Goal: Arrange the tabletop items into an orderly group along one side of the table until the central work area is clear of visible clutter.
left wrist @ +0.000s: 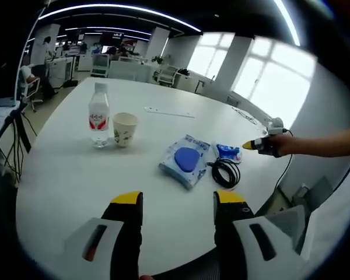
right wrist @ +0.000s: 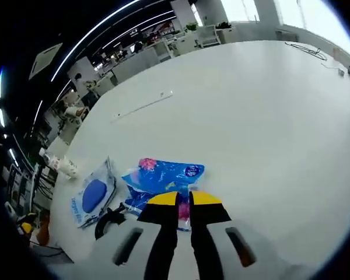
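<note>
On the white table (left wrist: 76,175) stand a clear water bottle (left wrist: 98,116) and a paper cup (left wrist: 124,128), side by side at the left. A blue wet-wipes pack (left wrist: 186,160) lies mid-table, with a coiled black cable (left wrist: 226,173) and a small blue packet (left wrist: 227,151) to its right. My left gripper (left wrist: 178,201) hovers open over the near table edge, holding nothing. A hand holds my right gripper (left wrist: 262,144) at the packet's right end. In the right gripper view, my right gripper (right wrist: 184,201) is shut on the blue packet (right wrist: 163,175), beside the wipes pack (right wrist: 93,195) and cable (right wrist: 108,221).
A thin white strip (left wrist: 169,112) lies further back on the table, also seen as the strip (right wrist: 141,106). A dark cord (right wrist: 306,49) trails at the table's far corner. Office desks and chairs (left wrist: 29,81) stand beyond the table.
</note>
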Motion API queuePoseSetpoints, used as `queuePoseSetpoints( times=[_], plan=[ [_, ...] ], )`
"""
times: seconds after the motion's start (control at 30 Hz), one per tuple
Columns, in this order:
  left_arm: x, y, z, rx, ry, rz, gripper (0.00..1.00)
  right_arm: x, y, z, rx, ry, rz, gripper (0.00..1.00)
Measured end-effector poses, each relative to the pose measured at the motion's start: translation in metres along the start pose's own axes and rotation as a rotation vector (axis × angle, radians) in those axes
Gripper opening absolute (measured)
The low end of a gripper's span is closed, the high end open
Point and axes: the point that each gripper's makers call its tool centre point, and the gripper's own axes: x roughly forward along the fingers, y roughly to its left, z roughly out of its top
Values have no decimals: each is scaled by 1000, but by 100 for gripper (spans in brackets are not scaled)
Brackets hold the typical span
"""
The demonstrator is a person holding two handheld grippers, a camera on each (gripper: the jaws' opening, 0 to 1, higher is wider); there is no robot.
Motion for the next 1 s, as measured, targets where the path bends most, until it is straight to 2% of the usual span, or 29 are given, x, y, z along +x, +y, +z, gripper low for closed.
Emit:
queuePoseSetpoints(
  times=[0.17, 0.43, 0.8, 1.0],
  plan=[
    [3, -1, -3, -3, 6, -8, 48, 0, 4, -4, -15, 11, 5, 4],
    [12, -4, -3, -4, 4, -30, 48, -2, 23, -15, -60, 33, 19, 5],
    [35, -14, -10, 26, 56, -90, 48, 7, 67, -31, -158, 72, 79, 6],
    [49, -16, -18, 45, 104, -124, 48, 11, 84, -36, -204, 91, 112, 6]
  ],
)
